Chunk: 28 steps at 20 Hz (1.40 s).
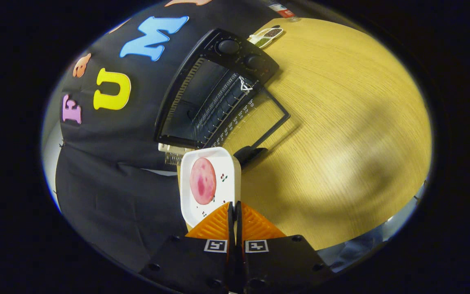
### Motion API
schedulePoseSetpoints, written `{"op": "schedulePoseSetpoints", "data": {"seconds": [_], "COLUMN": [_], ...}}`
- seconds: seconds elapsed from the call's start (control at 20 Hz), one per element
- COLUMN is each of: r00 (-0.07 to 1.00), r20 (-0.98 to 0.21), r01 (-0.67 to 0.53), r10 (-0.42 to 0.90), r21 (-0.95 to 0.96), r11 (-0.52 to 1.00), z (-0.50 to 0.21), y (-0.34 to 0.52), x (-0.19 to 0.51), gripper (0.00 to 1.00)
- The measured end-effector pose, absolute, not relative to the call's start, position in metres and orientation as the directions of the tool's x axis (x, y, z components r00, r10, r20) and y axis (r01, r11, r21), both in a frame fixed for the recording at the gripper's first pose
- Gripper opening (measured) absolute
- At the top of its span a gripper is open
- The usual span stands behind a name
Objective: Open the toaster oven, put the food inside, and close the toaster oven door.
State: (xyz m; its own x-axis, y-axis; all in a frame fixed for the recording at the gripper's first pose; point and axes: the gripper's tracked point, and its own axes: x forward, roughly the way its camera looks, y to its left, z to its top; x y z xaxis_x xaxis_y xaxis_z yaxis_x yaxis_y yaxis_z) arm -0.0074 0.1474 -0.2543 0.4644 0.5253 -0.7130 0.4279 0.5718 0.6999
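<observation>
Wooden table (341,122), black cloth behind. Your gripper (235,208) clamps the white plate's (227,163) near rim, carrying the pink food slice (202,181) tilted, just before the toaster oven (214,90), whose door (255,118) lies open to receive it.

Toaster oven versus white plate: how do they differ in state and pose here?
The toaster oven stands on the table with its door dropped open; the white plate is pinched at its rim by the gripper. The oven's rack is bare; the plate carries a pink slice.
</observation>
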Motion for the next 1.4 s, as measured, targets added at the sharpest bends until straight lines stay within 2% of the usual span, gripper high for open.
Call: {"op": "schedulePoseSetpoints", "data": {"seconds": [0.2,0.35,0.7,1.05,1.4], "r00": [0.537,0.533,0.593,0.647,0.661], "r20": [-0.713,-0.725,-0.748,-0.730,-0.744], "r01": [0.498,0.538,0.639,0.687,0.715], "r10": [0.451,0.436,0.299,0.222,0.104], "r21": [0.699,0.688,0.663,0.684,0.665], "r11": [0.513,0.487,0.390,0.245,0.214], "z": [-0.258,-0.268,-0.288,-0.304,-0.318], "y": [0.154,0.162,0.151,0.156,0.156], "x": [0.031,0.051,0.107,0.161,0.193], "gripper": [0.02,0.02,0.02,0.02,0.02]}}
